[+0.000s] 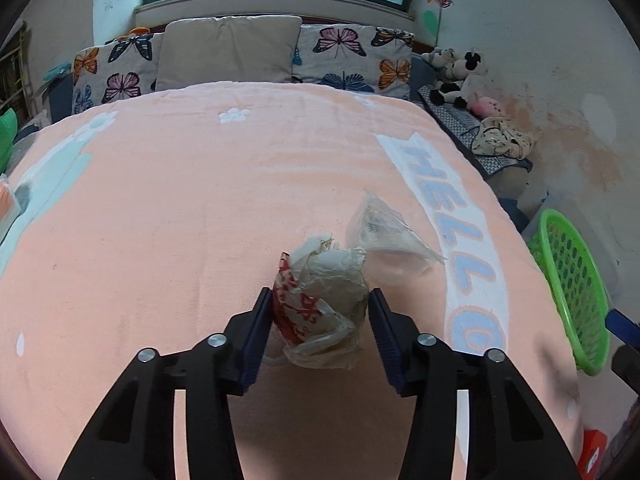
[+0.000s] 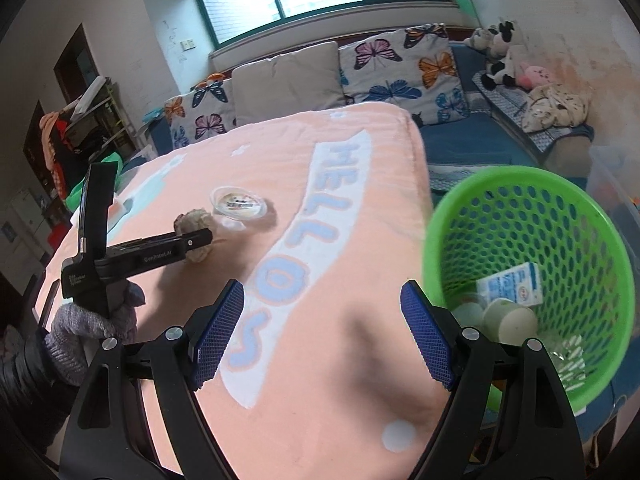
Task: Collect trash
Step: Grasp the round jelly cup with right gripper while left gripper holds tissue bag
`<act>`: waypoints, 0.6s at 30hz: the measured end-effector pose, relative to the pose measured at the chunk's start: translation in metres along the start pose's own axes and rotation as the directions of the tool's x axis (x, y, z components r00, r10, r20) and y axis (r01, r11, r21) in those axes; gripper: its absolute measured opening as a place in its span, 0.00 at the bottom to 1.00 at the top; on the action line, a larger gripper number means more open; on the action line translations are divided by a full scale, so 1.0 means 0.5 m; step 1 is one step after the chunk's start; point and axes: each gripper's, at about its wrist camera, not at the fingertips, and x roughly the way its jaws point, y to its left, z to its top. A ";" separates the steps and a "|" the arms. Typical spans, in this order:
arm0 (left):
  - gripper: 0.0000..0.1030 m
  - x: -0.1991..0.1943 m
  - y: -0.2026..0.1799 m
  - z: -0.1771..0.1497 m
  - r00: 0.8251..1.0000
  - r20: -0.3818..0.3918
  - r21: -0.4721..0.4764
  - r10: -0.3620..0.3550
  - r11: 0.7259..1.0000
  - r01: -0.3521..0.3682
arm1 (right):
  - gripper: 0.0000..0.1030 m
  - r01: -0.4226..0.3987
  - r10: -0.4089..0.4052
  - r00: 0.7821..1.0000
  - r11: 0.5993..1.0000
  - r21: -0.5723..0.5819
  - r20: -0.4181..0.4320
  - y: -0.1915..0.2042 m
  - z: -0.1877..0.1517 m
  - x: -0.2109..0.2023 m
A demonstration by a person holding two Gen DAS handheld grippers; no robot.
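Note:
A crumpled white paper wrapper with red print (image 1: 320, 300) lies on the pink blanket (image 1: 180, 208), between the blue pads of my left gripper (image 1: 320, 304). The jaws touch its sides and look closed on it. A clear plastic lid (image 1: 384, 236) lies just beyond it. In the right wrist view the left gripper (image 2: 196, 240) sits at the wrapper (image 2: 194, 220), with the clear lid (image 2: 239, 204) behind. My right gripper (image 2: 322, 300) is open and empty above the blanket, beside a green mesh basket (image 2: 532, 188) that holds a milk carton (image 2: 514, 284) and paper cups (image 2: 508, 320).
Butterfly pillows (image 1: 348, 56) and a beige pillow (image 1: 228, 52) line the head of the bed. Plush toys (image 1: 460, 72) and clothes lie on the right side. The green basket (image 1: 576, 292) stands off the bed's right edge. A shelf (image 2: 84, 128) stands at left.

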 end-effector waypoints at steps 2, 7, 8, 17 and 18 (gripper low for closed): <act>0.44 -0.008 0.006 -0.003 1.000 -0.003 -0.012 -0.012 1.000 0.012 | 0.78 -0.010 0.010 1.000 1.000 -0.012 -0.005 0.011 0.006 0.007; 0.44 -0.050 0.036 -0.015 0.999 0.010 -0.068 -0.047 0.997 0.048 | 0.78 -0.044 0.043 0.999 0.998 -0.033 -0.021 0.038 0.020 0.030; 0.44 -0.064 0.042 -0.018 0.999 0.019 -0.075 -0.050 0.996 0.051 | 0.78 -0.052 0.051 0.998 0.998 -0.038 -0.026 0.045 0.024 0.036; 0.44 -0.147 0.081 -0.040 0.996 0.065 -0.104 -0.065 0.992 0.071 | 0.78 -0.094 0.087 0.994 0.990 -0.109 -0.069 0.120 0.053 0.110; 0.44 -0.156 0.087 -0.043 0.995 0.070 -0.107 -0.064 0.992 0.072 | 0.78 -0.099 0.091 0.993 0.989 -0.114 -0.073 0.127 0.056 0.120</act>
